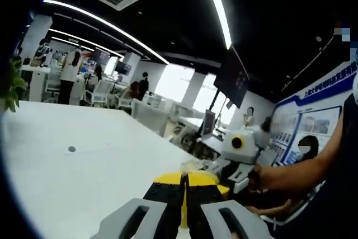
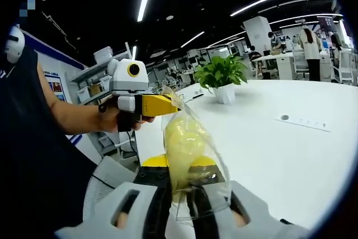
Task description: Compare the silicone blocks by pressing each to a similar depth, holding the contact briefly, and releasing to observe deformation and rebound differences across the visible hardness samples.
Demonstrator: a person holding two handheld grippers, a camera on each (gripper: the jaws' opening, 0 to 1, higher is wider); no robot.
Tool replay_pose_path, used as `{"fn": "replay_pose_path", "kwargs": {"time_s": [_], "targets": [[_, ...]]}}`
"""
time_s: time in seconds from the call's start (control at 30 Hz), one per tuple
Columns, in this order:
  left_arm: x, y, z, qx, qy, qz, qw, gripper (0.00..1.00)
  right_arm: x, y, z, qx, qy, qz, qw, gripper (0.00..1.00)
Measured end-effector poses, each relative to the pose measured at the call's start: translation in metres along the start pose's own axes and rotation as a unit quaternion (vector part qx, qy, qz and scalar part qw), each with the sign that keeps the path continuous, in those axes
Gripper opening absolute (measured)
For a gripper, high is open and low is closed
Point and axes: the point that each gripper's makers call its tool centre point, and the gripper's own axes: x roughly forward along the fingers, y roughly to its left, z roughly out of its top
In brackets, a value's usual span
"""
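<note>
**Bagged yellow sample held between two grippers above the white table**

Left gripper view: the left gripper (image 1: 185, 194) has its yellow-tipped jaws brought together, with only a thin seam between them; whether they pinch anything cannot be told here. Beyond it the right gripper (image 1: 241, 155) sits in a person's hand (image 1: 274, 176), over the edge of the white table (image 1: 84, 160).

Right gripper view: the right gripper (image 2: 187, 191) is clamped on the lower end of a clear plastic bag (image 2: 193, 155) containing a soft yellow piece (image 2: 182, 144), presumably a silicone sample. The left gripper (image 2: 159, 104) touches the bag's top corner. A potted plant (image 2: 222, 76) stands well apart on the table.

To do this step well, the sample probably needs freeing from the bag and setting on the table; the upper gripper should pull steadily while the lower one keeps its grip, avoiding a squeeze on the sample itself.
</note>
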Motion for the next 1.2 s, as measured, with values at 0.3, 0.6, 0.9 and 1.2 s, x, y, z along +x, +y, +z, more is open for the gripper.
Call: {"fn": "replay_pose_path", "kwargs": {"time_s": [0.3,0.6,0.9,1.2], "targets": [[0.003,-0.004,-0.001,0.019,-0.003,-0.012,0.9998,0.01,-0.004,0.000,-0.003,0.001,0.004,0.003,1.0000,0.05],[0.004,-0.007,-0.004,0.030,0.001,-0.012,0.9995,0.00,-0.007,0.001,-0.005,0.000,0.007,0.006,1.0000,0.05],[0.007,-0.011,-0.007,0.031,0.020,-0.003,0.9993,0.00,-0.010,0.000,-0.009,-0.001,0.003,0.014,0.9999,0.09],[0.010,-0.021,0.000,0.038,0.003,-0.006,0.9993,0.00,-0.017,-0.003,-0.005,-0.007,-0.022,0.010,0.9997,0.12]]}}
